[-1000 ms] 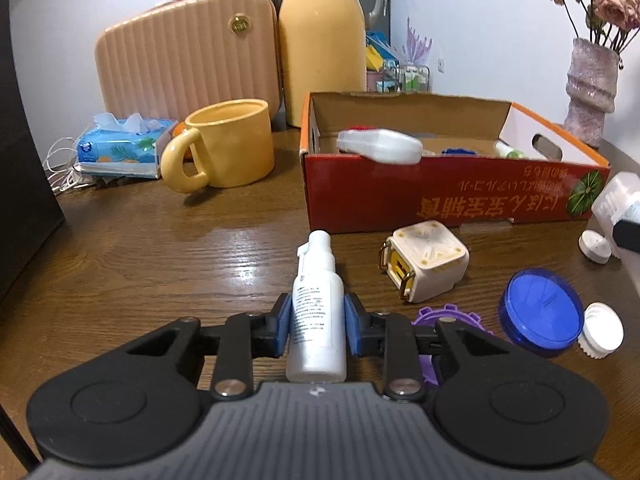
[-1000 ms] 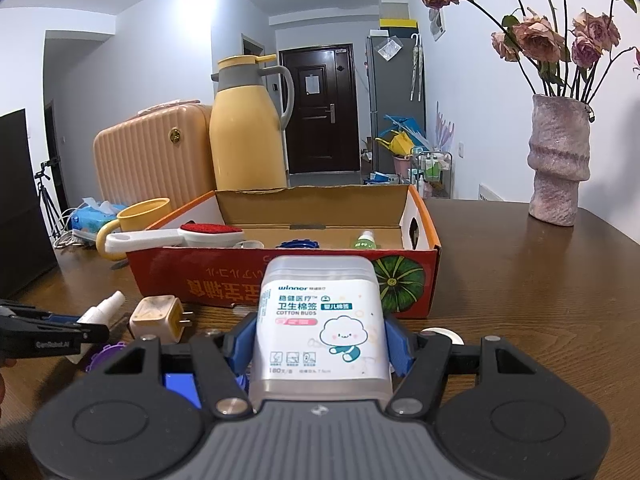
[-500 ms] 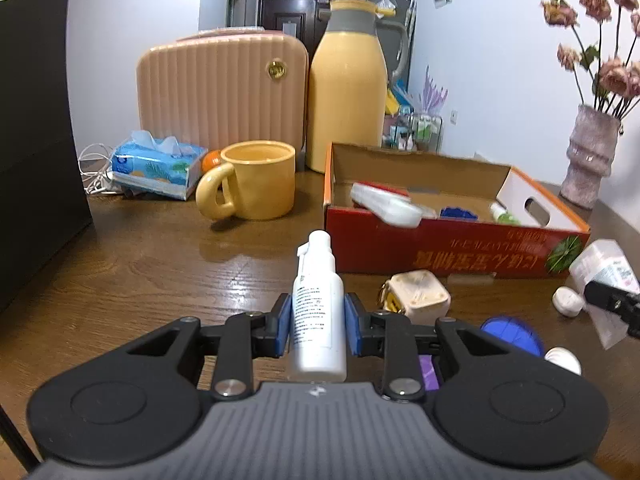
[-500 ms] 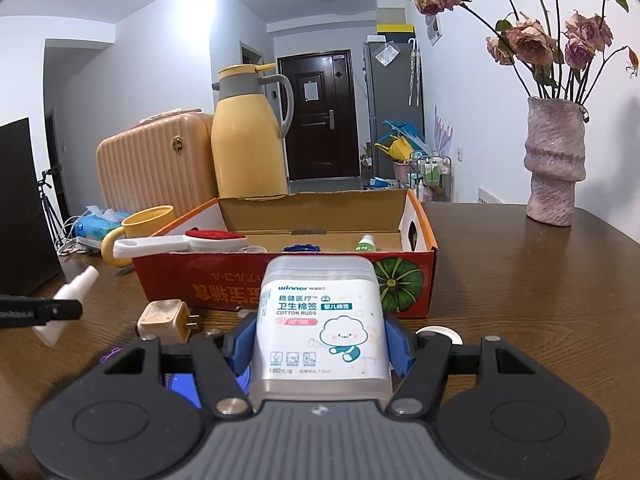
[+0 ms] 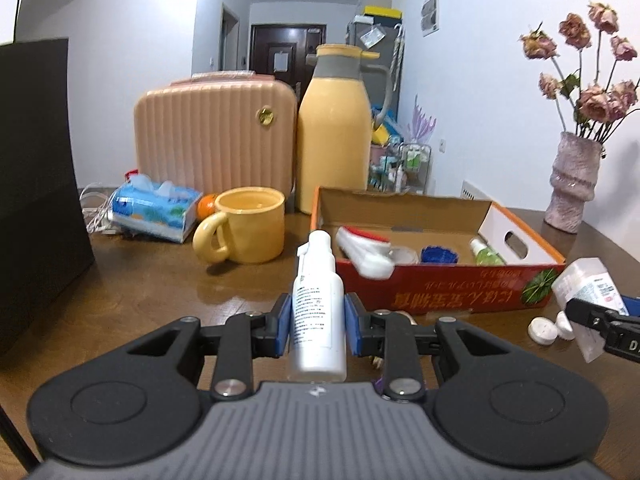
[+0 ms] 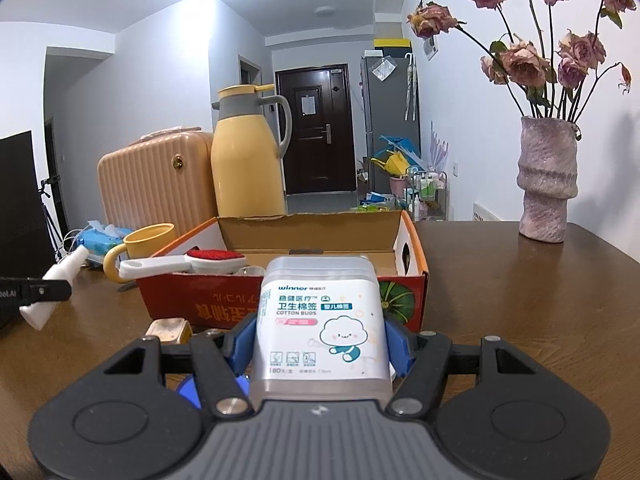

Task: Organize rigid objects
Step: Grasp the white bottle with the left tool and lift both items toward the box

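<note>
Left gripper (image 5: 316,322) clamped on a white spray bottle (image 5: 318,312), blue pads pressing both sides of the body, nozzle end pointing forward toward the cardboard box (image 5: 440,292). Bottle is off the table (image 5: 140,280), in front of the box's near-left corner.

Right gripper (image 6: 322,346) clamped on a cotton bud box (image 6: 322,320), pads tight against both sides, label facing the camera. It sits in front of the cardboard box's near wall, toward its right end, lifted clear of the tabletop.

Cardboard box: open top, red printed front with upside-down text, on the wooden table. Inside it: a white brush with a red pad (image 5: 366,250) leaning over the near wall at the left end, a blue scalloped piece (image 5: 440,255) mid-box, a small green bottle (image 5: 486,254) toward the right end.

On the table in front of the cardboard box: two white caps (image 5: 550,328) near its right corner, just beside the right gripper's tip in the left view; a beige plug adapter (image 6: 168,330) near its left corner; a blue lid (image 6: 190,390) mostly hidden under the right gripper.

Left of the cardboard box: yellow mug (image 5: 244,226), tissue pack (image 5: 154,210). Behind it: yellow thermos (image 5: 334,132), pink ribbed case (image 5: 214,138). Right of it, well apart: vase with dried roses (image 6: 546,180).
</note>
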A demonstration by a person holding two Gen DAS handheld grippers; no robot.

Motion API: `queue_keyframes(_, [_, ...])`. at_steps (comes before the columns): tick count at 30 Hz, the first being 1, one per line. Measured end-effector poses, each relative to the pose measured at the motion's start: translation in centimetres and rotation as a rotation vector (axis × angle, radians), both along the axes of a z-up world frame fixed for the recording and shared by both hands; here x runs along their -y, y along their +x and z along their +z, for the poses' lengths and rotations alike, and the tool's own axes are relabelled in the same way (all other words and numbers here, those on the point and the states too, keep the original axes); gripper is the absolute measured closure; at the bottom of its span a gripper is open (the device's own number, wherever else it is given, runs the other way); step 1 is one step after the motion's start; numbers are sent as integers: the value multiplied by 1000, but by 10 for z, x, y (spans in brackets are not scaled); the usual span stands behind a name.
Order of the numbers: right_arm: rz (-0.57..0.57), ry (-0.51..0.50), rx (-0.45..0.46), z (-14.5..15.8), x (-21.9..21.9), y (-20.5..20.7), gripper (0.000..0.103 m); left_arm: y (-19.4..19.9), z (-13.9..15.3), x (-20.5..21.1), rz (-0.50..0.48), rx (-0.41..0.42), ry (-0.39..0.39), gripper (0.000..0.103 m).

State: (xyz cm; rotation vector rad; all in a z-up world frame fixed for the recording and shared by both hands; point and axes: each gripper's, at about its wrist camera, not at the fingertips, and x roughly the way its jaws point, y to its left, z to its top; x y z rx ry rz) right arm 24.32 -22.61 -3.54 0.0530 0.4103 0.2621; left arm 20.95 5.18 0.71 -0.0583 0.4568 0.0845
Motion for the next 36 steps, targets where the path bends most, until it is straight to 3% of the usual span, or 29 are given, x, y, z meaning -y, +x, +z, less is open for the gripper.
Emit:
queue_keyframes(22, [-17,-6,96,29,-16,33,39,55,36,45,-66,82,-26,75])
queue_keyframes(36, [-49,-3,93,29,-23,79,39,112,31,68,-61,59,-57,75])
